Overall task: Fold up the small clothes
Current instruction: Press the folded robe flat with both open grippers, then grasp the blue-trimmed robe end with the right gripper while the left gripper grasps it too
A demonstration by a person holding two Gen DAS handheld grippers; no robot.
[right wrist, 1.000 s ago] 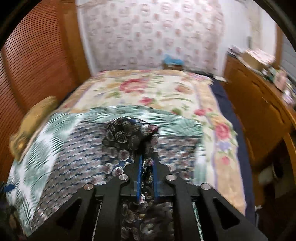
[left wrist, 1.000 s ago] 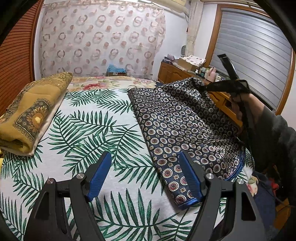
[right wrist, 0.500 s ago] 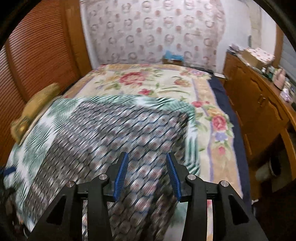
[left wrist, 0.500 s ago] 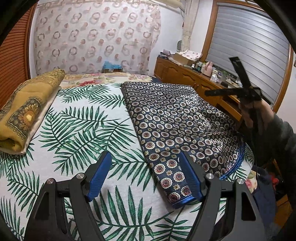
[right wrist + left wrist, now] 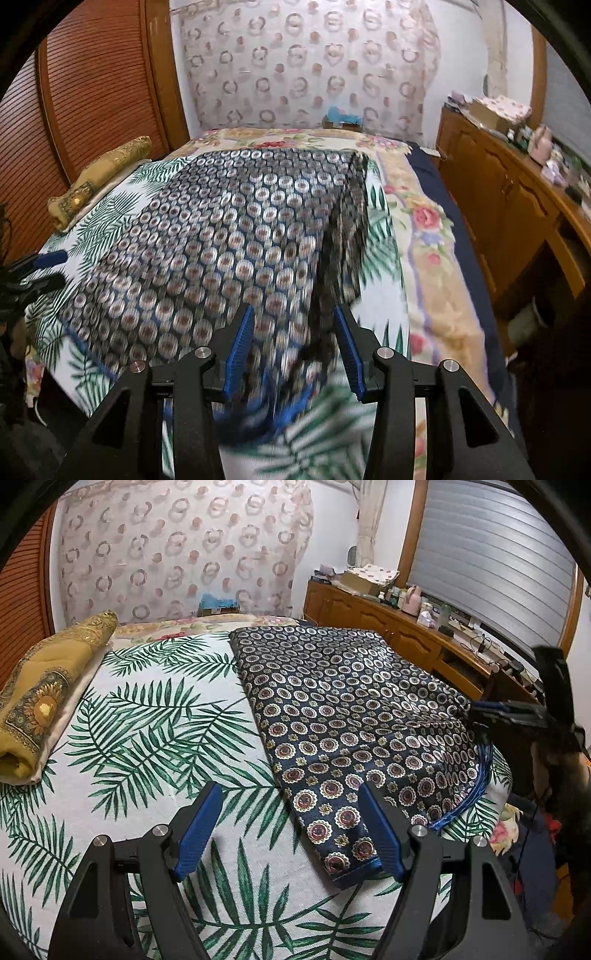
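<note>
1. The left tongs point(image 5: 290, 827) are hovering low over the bed, their blue pads spread wide and gripping nothing; the right-hand pad is sitting just above the near corner of the patterned cloth point(image 5: 351, 716), while the left-hand pad is over bare palm-leaf sheet point(image 5: 147, 738).
2. The right tongs point(image 5: 293, 347) are also standing well open and empty, poised over the near right part of the same cloth point(image 5: 229, 236). That view is blurred, so whether the pads are touching the fabric I cannot tell.
3. The cloth is lying flat on the bed as a long dark strip with a blue hem, its long axis running away from both tongs towards the curtained wall. In the left wrist view its near end is tapering to a corner right at the left tongs, and the blue-edged side is curving off to the right, where the right tongs point(image 5: 517, 716) are showing at the cloth's edge.
4. Judging from this, the next fold is turning on that long axis: each of the tongs is nearest to one near corner, left at the tapered corner, right at the hemmed side, so both are placed to pinch the near end and carry it towards the far end.
5. Further left, well apart from the cloth, a folded yellow textile point(image 5: 44, 701) is resting along the sheet's edge.
6. Beyond, the floral bedspread point(image 5: 424, 221) is lying under the sheet.
</note>
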